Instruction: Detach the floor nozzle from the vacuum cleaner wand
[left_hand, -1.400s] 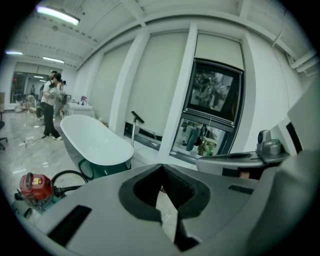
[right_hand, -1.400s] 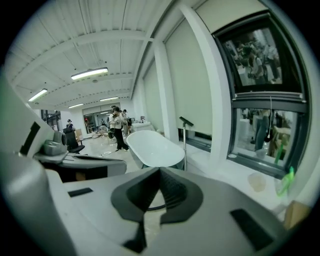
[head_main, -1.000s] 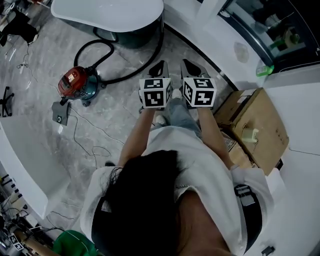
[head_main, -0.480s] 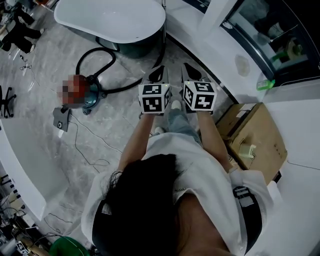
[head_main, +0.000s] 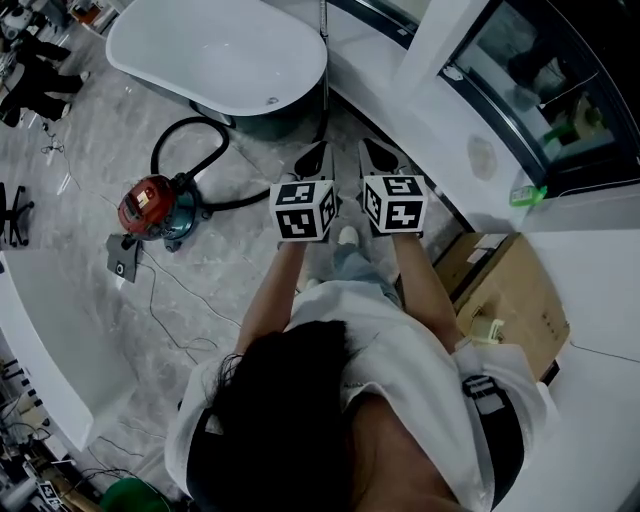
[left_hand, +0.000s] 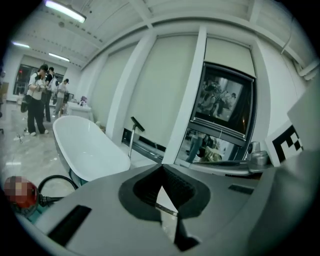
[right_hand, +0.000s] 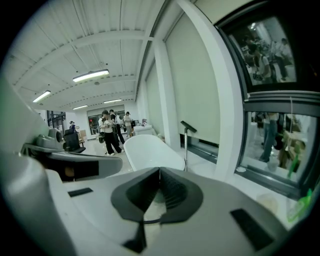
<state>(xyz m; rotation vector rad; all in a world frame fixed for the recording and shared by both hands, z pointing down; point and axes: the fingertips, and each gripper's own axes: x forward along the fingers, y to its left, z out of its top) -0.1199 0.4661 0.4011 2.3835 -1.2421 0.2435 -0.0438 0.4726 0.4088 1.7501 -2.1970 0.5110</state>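
A red canister vacuum (head_main: 150, 205) stands on the marble floor. Its black hose (head_main: 190, 135) loops past the bathtub to a thin wand (head_main: 322, 25) that stands upright by the wall. In the gripper views the wand (left_hand: 130, 145) (right_hand: 186, 147) carries a dark flat head (left_hand: 137, 124) (right_hand: 188, 126) at its top end. My left gripper (head_main: 318, 160) (left_hand: 161, 167) and right gripper (head_main: 378, 155) (right_hand: 159, 171) are held side by side in the air. Both point toward the wand, well short of it. Both are shut with nothing between the jaws.
A white bathtub (head_main: 215, 50) lies ahead on the left. At the right stands a cardboard box (head_main: 510, 290), beside a raised white ledge (head_main: 450, 150) under glass panels. A grey part (head_main: 120, 255) and thin cables (head_main: 170, 300) lie on the floor. People (left_hand: 37, 100) stand far back.
Both grippers have moved forward together toward the bathtub and the wand, still shut. The person has stepped forward, so the vacuum and box sit lower in the head view.
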